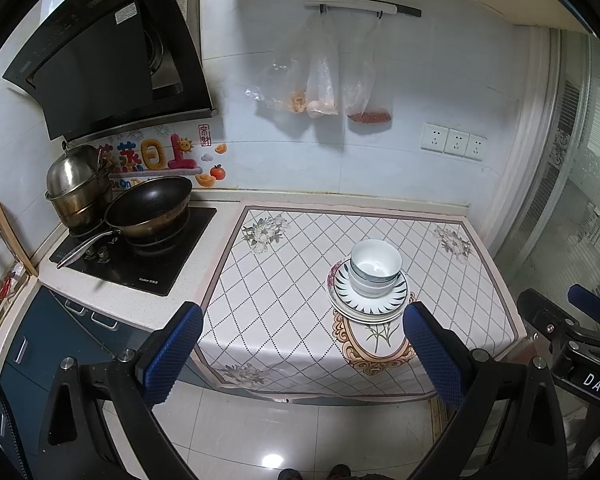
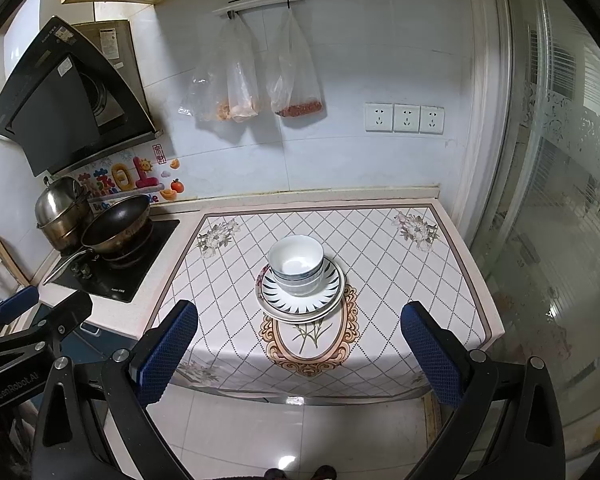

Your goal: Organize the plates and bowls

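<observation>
White bowls (image 1: 375,266) (image 2: 296,263) sit nested on a stack of plates (image 1: 396,300) (image 2: 332,292), the top plate white with dark leaf strokes, in the middle of a cloth-covered table (image 1: 284,312) (image 2: 400,280). My left gripper (image 1: 302,344) is open and empty, held back off the table's front edge, left of the stack. My right gripper (image 2: 298,340) is open and empty, also in front of the table, in line with the stack. The right gripper also shows at the right edge of the left wrist view (image 1: 572,320).
A stove (image 1: 140,252) with a black wok (image 1: 150,208) and a steel pot (image 1: 76,184) stands left of the table. Plastic bags (image 1: 324,76) hang on the tiled wall. Wall sockets (image 2: 406,118) are at the right, next to a glass door (image 2: 560,200).
</observation>
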Demonstrator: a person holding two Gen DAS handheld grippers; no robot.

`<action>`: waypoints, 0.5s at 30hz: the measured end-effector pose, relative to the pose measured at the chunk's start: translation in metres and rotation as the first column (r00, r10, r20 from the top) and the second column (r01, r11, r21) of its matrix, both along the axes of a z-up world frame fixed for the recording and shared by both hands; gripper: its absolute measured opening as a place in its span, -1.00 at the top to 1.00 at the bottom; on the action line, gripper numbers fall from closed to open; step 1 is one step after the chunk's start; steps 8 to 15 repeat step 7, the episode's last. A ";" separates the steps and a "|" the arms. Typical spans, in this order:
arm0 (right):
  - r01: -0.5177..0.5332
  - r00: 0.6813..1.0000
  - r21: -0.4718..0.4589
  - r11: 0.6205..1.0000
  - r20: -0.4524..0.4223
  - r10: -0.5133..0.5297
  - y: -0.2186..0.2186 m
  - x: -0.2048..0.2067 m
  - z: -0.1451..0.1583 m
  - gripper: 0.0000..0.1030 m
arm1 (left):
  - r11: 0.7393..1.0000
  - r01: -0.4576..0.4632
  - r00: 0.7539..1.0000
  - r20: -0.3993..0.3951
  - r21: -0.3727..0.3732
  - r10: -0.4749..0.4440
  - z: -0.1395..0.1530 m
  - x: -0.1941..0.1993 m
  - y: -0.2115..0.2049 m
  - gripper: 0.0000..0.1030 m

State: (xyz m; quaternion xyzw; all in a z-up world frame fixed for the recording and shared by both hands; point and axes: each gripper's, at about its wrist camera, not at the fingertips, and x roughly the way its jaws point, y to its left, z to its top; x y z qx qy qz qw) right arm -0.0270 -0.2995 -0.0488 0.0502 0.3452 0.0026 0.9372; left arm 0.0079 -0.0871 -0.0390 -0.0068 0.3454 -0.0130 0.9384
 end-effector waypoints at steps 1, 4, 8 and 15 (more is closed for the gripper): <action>0.001 1.000 0.000 1.000 0.000 -0.001 0.000 0.000 0.000 -1.00 | 1.000 0.000 1.000 0.001 0.001 0.000 0.000 0.000 0.000 -0.99; 0.001 1.000 0.002 1.000 -0.001 -0.001 0.000 0.000 0.000 -1.00 | 1.000 -0.003 1.000 0.007 0.004 0.003 0.001 -0.001 -0.002 -0.99; 0.001 1.000 -0.003 1.000 0.001 -0.001 0.000 -0.001 0.000 -1.00 | 1.000 -0.004 1.000 0.013 0.008 0.003 0.002 -0.002 -0.005 -0.99; 0.001 1.000 -0.003 1.000 0.001 -0.001 0.000 -0.001 0.000 -1.00 | 1.000 -0.004 1.000 0.013 0.008 0.003 0.002 -0.002 -0.005 -0.99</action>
